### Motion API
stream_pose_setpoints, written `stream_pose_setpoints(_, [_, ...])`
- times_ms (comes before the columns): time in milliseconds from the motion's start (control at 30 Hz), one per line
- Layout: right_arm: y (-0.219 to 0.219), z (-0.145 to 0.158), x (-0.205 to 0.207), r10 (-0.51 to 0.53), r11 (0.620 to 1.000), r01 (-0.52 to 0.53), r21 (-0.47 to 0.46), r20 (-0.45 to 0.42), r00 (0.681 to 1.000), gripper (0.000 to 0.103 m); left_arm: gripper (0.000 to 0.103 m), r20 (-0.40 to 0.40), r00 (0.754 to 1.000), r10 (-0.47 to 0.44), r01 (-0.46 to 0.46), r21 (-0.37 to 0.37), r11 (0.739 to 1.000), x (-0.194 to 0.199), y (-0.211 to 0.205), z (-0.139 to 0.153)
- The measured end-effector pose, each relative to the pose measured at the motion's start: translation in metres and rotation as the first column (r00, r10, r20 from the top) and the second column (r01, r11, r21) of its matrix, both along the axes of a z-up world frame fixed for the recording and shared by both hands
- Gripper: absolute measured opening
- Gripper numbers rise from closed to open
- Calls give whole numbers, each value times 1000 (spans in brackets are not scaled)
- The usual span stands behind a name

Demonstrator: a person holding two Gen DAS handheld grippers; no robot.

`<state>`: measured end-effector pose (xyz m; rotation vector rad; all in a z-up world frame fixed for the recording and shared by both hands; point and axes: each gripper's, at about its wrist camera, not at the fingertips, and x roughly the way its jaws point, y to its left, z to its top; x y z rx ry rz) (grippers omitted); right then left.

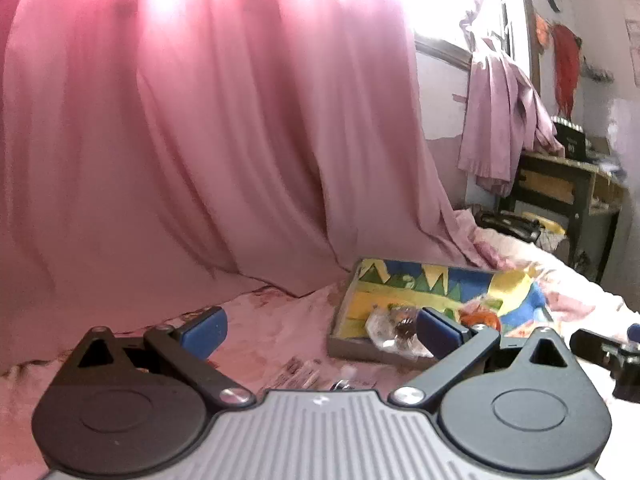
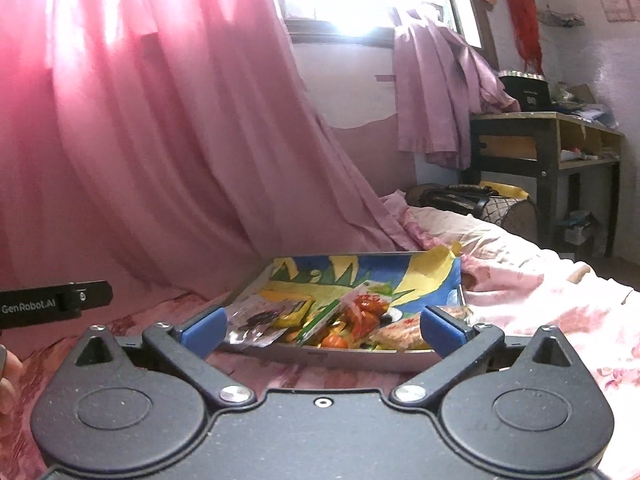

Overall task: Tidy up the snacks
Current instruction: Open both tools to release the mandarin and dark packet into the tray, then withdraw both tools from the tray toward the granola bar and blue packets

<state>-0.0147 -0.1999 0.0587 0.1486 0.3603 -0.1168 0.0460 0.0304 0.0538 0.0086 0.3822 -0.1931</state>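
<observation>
left hand-held gripper [image 1: 320, 330]: grey ribbed body | black arms | blue pads | silver screws

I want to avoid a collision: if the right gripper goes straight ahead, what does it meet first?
Probably the near grey rim of the colourful printed tray, then the snack packets in it. The right gripper is open; depth is unclear.

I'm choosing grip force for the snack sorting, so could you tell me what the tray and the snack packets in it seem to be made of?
Tray: probably thin metal or hard plastic; its grey rim looks smooth and rigid, and a colourful printed picture covers the base.
Snack packets: apparently thin plastic film, glossy and partly clear; they crinkle, glint in the light and show their contents.
</observation>
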Motion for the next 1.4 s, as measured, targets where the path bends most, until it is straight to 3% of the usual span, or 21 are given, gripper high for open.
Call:
stream_pose_setpoints(167, [10,2,-19,32,999,-32,3,-3,999,102,103,15,1000,22,-22,50,998,-25,9,1])
stream_pose_setpoints(433, [27,-2,-36,88,996,-87,15,-35,996,102,103,-16,997,78,-78,0,997,-49,29,2])
stream_pose_setpoints(667, [36,-7,-42,117,993,-116,28,-69,991,102,103,-75,987,145,-145,5,989,-48,36,-3])
stream_pose_setpoints(833, [44,-12,-40,147,989,-146,23,-100,984,102,103,-195,958,208,-211,7,978,-33,44,-12])
stream_pose_setpoints(1067, [51,-19,-35,167,986,-167,11,-132,977,102,103,-270,943,195,-201,3,980,-20,48,-19])
stream_pose_setpoints(1400, [65,-33,-18,194,978,-206,-29,-227,954,102,103,-460,873,163,-209,-50,977,35,60,-35])
